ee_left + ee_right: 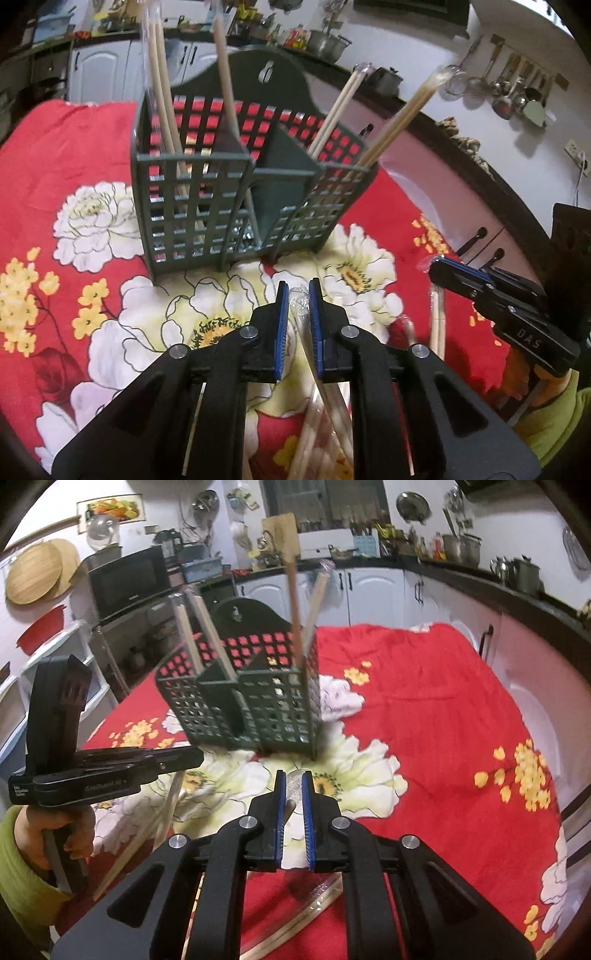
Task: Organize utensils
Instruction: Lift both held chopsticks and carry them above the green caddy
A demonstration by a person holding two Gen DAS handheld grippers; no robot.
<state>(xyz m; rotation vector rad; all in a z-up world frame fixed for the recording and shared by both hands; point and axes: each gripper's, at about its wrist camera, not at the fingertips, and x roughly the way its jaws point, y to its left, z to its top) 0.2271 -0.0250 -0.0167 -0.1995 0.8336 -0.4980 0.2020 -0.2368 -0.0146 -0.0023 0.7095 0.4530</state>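
A dark green lattice caddy (192, 206) (266, 709) stands on the red floral tablecloth (74, 155). Wrapped wooden chopstick pairs (164, 92) stand in its left compartment, and others (402, 118) lean out of its right one. My left gripper (298, 288) is shut on the top of a plastic-wrapped chopstick pair (306, 354), which hangs down under the fingers in front of the caddy. My right gripper (293, 777) is likewise shut on the crinkled wrapper end of another wrapped pair (317, 897). Each gripper also shows in the other view, the right gripper (439, 264) and the left gripper (199, 755), both lifted off the cloth.
A hand in a green sleeve (22, 867) holds the left gripper's handle. White cabinets and a dark counter with pots (461, 550) run behind the table. A microwave (125, 579) stands at the back left, and ladles (517, 92) hang on the wall.
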